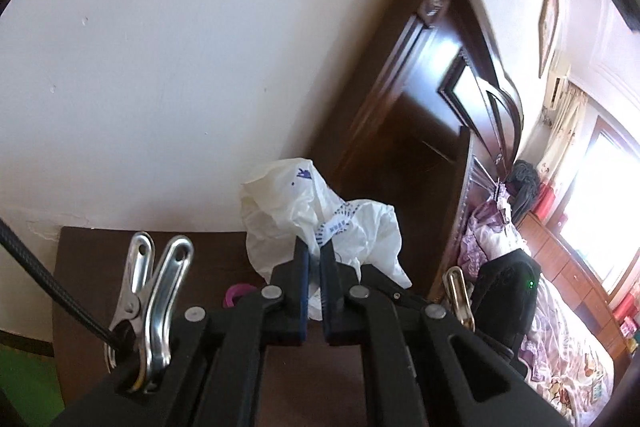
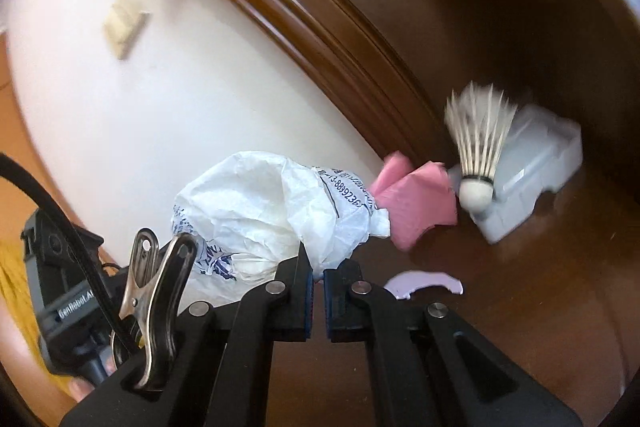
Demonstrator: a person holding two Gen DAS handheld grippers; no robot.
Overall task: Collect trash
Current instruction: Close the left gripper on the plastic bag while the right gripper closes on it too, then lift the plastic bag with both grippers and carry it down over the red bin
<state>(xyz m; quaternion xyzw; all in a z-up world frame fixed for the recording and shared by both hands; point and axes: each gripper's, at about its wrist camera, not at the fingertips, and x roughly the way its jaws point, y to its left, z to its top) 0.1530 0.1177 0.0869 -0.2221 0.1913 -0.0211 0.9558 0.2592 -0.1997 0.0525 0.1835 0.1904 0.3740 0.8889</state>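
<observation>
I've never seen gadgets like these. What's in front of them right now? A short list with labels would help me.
surface: dark wooden table
left tool: shut on white plastic bag
right tool: nearly closed, at the bag's edge; grip unclear
on table: pink paper, shuttlecock, pale plastic tray, white curved scrap
backdrop: white wall, dark headboard

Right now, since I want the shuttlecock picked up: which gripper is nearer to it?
Right. The right gripper, jaws on the white bag, has the shuttlecock ahead to its right; the left gripper holds the bag's far side, away from it.
</observation>
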